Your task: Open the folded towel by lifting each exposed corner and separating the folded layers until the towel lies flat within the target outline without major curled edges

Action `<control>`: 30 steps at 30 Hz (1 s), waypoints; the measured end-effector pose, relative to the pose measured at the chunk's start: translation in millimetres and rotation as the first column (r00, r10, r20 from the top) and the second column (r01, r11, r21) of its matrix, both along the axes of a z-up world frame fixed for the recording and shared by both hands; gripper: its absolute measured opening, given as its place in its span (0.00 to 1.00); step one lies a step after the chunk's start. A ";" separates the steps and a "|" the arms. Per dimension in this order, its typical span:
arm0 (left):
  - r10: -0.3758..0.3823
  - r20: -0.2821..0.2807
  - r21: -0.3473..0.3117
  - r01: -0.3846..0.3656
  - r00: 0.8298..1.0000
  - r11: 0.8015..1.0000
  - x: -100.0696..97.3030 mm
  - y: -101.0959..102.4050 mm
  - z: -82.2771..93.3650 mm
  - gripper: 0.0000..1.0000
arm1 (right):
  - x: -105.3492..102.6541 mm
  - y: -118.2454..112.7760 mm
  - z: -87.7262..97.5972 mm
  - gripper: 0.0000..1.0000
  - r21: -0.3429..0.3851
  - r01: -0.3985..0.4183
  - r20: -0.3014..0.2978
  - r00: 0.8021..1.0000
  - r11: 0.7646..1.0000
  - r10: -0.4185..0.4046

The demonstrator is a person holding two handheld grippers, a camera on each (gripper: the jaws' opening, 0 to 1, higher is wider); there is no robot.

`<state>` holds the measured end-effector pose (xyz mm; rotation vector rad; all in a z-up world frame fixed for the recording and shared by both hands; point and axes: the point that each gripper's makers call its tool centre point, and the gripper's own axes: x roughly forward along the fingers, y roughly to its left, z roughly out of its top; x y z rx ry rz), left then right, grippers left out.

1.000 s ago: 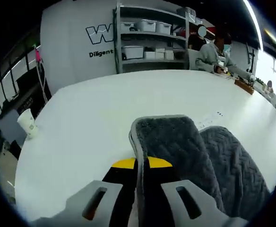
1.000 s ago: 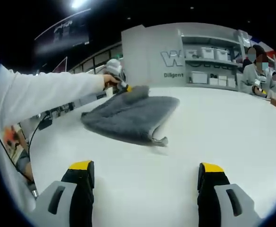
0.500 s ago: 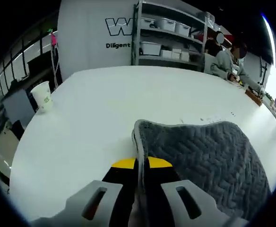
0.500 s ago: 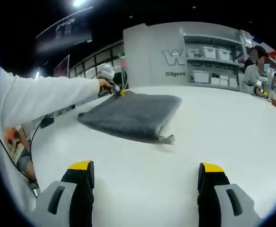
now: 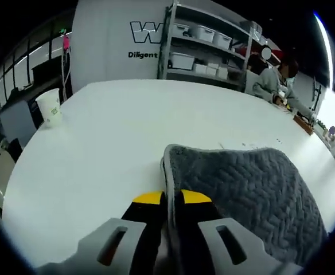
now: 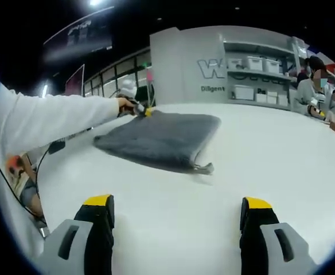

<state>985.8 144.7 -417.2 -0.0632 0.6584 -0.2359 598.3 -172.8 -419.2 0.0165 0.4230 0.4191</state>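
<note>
The left gripper (image 5: pixel 168 201) pinches a corner of the grey towel (image 5: pixel 242 189), fingers closed on its edge. The right gripper (image 6: pixel 176 215) hangs over the white tabletop (image 6: pixel 259 154), fingers wide, well short of the towel.

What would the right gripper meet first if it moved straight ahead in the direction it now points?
Probably the bare white table first. The open right gripper aims just right of the grey towel, near its loose front corner. Depth is unclear, so it may brush that corner.
</note>
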 end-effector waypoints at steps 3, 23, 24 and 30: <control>-0.008 0.009 -0.001 0.008 1.000 1.000 -0.5 3.5 1.4 0.13 | -0.2 0.3 0.7 0.91 -0.002 0.000 0.001 1.000 1.000 0.000; -0.214 0.207 0.069 0.203 0.955 0.977 -33.9 -2.9 56.9 0.49 | -7.1 16.6 10.8 0.91 -0.024 -0.023 0.013 1.000 0.999 0.023; -0.226 0.219 0.061 0.217 0.949 0.974 -38.6 -9.0 58.7 0.51 | -7.3 17.5 11.6 0.91 -0.025 -0.023 0.014 1.000 0.999 0.023; -0.281 0.261 0.037 0.281 0.924 0.959 -71.1 -27.7 63.5 0.59 | -9.2 23.4 15.9 0.91 -0.037 -0.028 0.018 0.999 0.999 0.028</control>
